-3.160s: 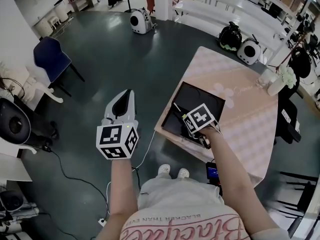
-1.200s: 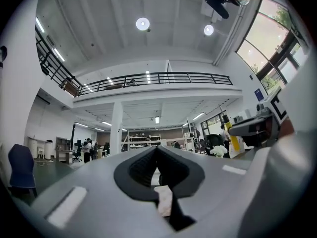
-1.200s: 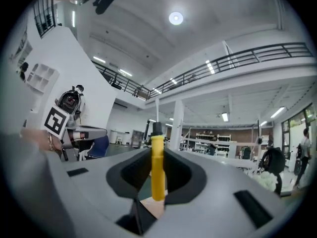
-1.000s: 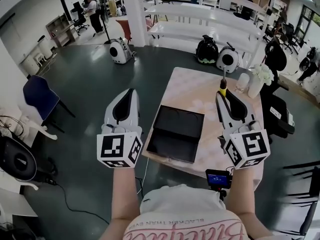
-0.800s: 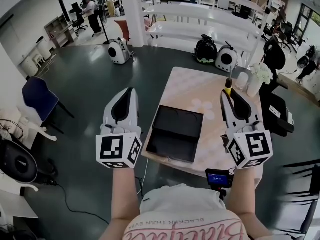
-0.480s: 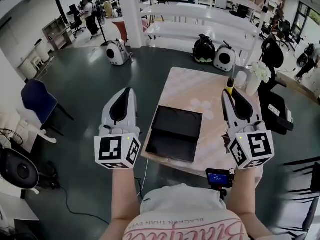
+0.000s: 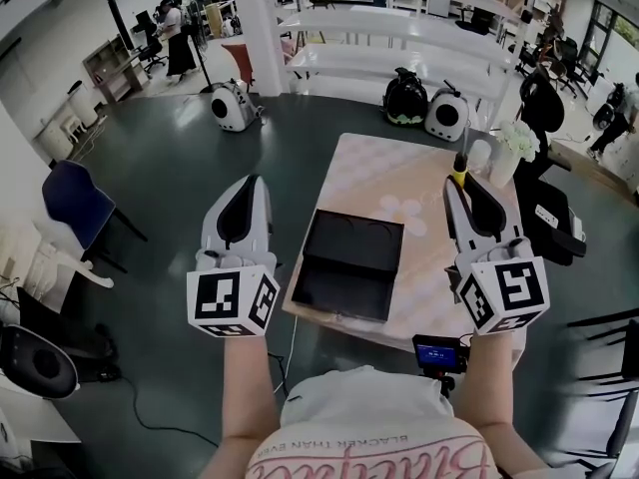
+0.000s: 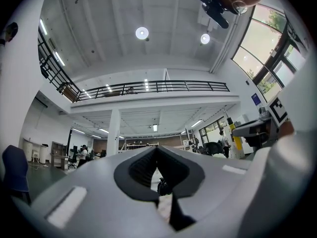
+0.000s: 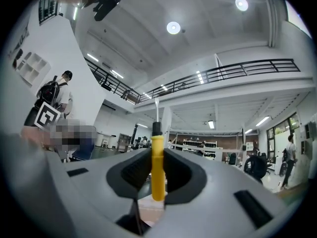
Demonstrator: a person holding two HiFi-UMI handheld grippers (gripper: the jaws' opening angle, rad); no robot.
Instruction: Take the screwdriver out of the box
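The black box point(image 7: 349, 264) lies open on the pink table point(image 7: 394, 173), and both its halves look empty. My right gripper point(image 7: 455, 184) hovers over the table's right side, to the right of the box, and is shut on the screwdriver point(image 7: 459, 173). In the right gripper view the yellow handle point(image 9: 157, 165) stands upright between the jaws of the right gripper point(image 9: 157, 155), with the black collar and thin shaft rising above them. My left gripper point(image 7: 258, 182) hangs over the floor left of the table. In the left gripper view the left gripper point(image 8: 158, 150) has its jaws together with nothing between them.
A vase of white flowers point(image 7: 514, 146) and a glass point(image 7: 480, 154) stand at the table's far right corner. A small screen device point(image 7: 436, 352) hangs at the near edge. A black chair point(image 7: 555, 230) stands right of the table and a blue chair point(image 7: 68, 194) at far left. Rounded carriers point(image 7: 404, 94) sit on the floor beyond.
Since the earliest frame my right gripper has carried the screwdriver from the box up and to the right, over the table's right side. In the last second both grippers have barely moved.
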